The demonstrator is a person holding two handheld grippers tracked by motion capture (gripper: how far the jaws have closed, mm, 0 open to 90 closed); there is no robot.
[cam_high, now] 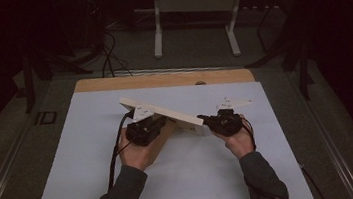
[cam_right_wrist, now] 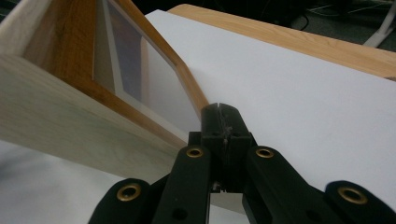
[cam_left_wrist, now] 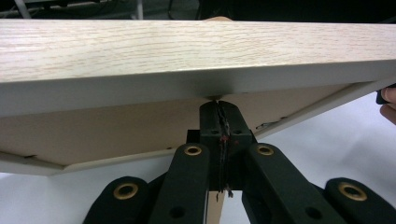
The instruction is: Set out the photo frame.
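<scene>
**Both grippers pinched shut at a tilted wooden frame**

I see a pale, light-oak wooden frame (cam_high: 166,112), a flat rectangular box of thin boards, tipped up on edge over the white sheet (cam_high: 85,155) that covers most of the light wooden table (cam_high: 162,79). Its long top board runs slantwise, the far end toward my left and the near end toward my right, and its lower side slopes down to the sheet.

My left gripper (cam_high: 143,128) sits just under the frame's long board near its far end; my right gripper (cam_high: 223,120) is at the frame's near corner. Both pairs of jaws are pressed together. In the left gripper view the tips of the left gripper (cam_left_wrist: 219,103) meet right at the underside of the board, and the frame's (cam_left_wrist: 187,51) grain and its plain, pale lower edge are clear. I cannot tell whether anything thin is caught between the jaws.

The right gripper view looks into the frame (cam_right_wrist: 84,98) from its end: an orange-brown inner wall and a pale panel inside. The right gripper (cam_right_wrist: 223,112) is just beside the frame's lower corner, closed; whether it touches the wood I cannot tell. The high view shows both forearms in dark sleeves.
</scene>
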